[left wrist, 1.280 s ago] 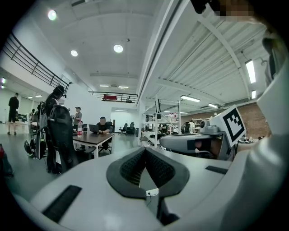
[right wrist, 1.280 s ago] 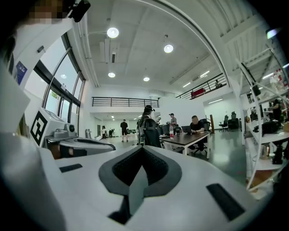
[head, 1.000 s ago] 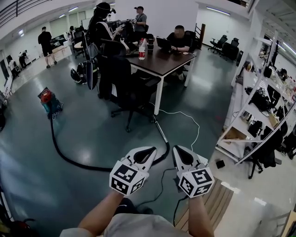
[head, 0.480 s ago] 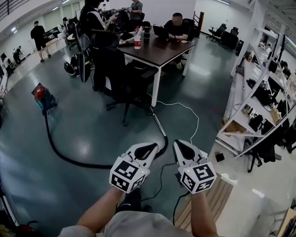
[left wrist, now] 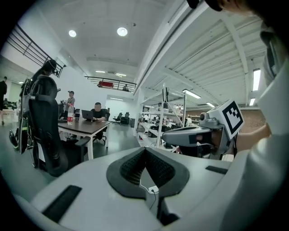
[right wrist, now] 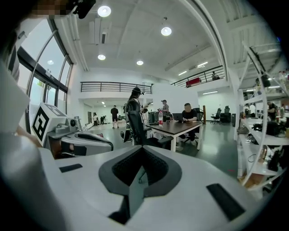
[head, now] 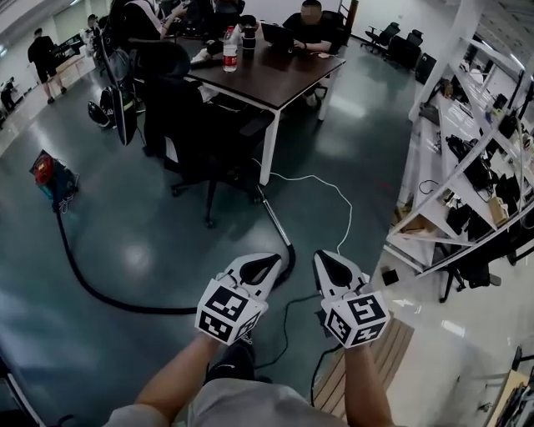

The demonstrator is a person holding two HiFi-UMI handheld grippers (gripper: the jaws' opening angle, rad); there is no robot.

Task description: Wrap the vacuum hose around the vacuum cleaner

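The person's two forearms reached forward from the bottom of the head view, each holding a hand-held gripper side by side and near the other. The left hand-held gripper (head: 269,265) had its jaws pressed together with nothing between them, as its own view showed. The right hand-held gripper (head: 325,260) was likewise fully closed and empty. Both pointed ahead across the room, only slightly downward.

Below and to the right of the right one lay a slatted wooden board (head: 371,367) on the floor (head: 167,242). A thin dark cable (head: 284,329) ran over the floor between the two arms.

The vacuum hose (head: 100,293) lay on the floor, unwrapped. Its black length curved from just beyond the left hand-held gripper's tip, swept left in a wide arc, and ran up to the vacuum cleaner (head: 52,177), a small red and teal unit standing well apart at the far left. The hose's rigid wand (head: 274,221) lay straight, pointing away toward a black office chair (head: 209,138). A white cable (head: 334,190) looped over the floor just to the right of the wand.

Behind the chair stood a dark desk (head: 275,83) carrying a bottle (head: 231,50) and a laptop (head: 275,35), with a seated person (head: 310,23) at its far end. White shelving (head: 467,167) lined the right side. Other people stood at the far left.
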